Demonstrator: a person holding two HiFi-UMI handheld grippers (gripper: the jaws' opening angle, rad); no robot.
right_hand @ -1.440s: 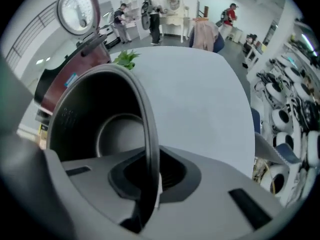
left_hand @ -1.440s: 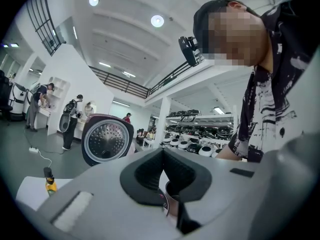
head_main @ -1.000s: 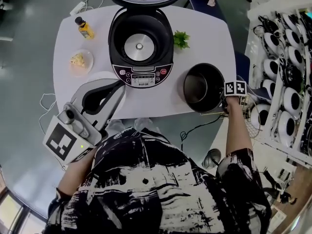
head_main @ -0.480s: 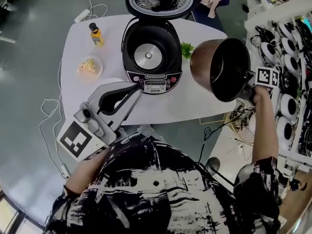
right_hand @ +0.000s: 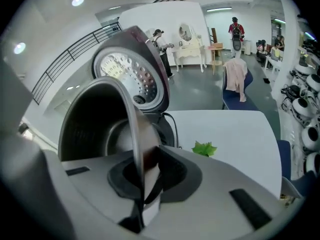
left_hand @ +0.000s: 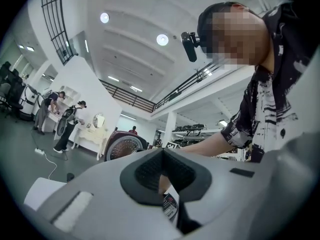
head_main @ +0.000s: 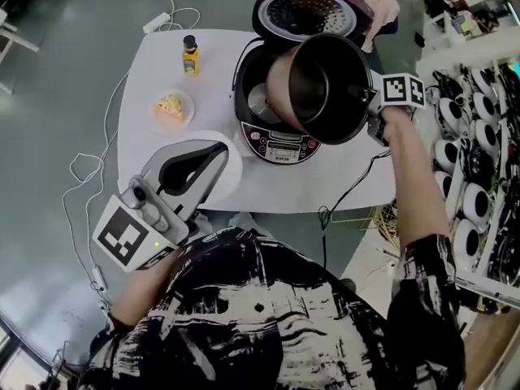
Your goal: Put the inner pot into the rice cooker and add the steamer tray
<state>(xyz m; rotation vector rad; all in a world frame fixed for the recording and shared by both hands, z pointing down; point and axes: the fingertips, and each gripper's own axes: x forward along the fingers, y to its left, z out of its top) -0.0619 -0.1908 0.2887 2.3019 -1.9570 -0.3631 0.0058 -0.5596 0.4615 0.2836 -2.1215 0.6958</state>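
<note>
Inner pot (head_main: 321,88) rim is pinched by right gripper (head_main: 365,104), tilted over rice cooker (head_main: 276,146). Left gripper (head_main: 219,149), at eight o'clock, is pressed together, empty.

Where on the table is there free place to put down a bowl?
The table is bare at its near right corner, beside the rice cooker, and between the bottle and the cooker. Crowded: above the cooker, where the inner pot hangs, and the near left, with food plate and left gripper.

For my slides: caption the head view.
Right gripper holds the tilted inner pot by its rim above the open rice cooker; left gripper hovers empty.
</note>
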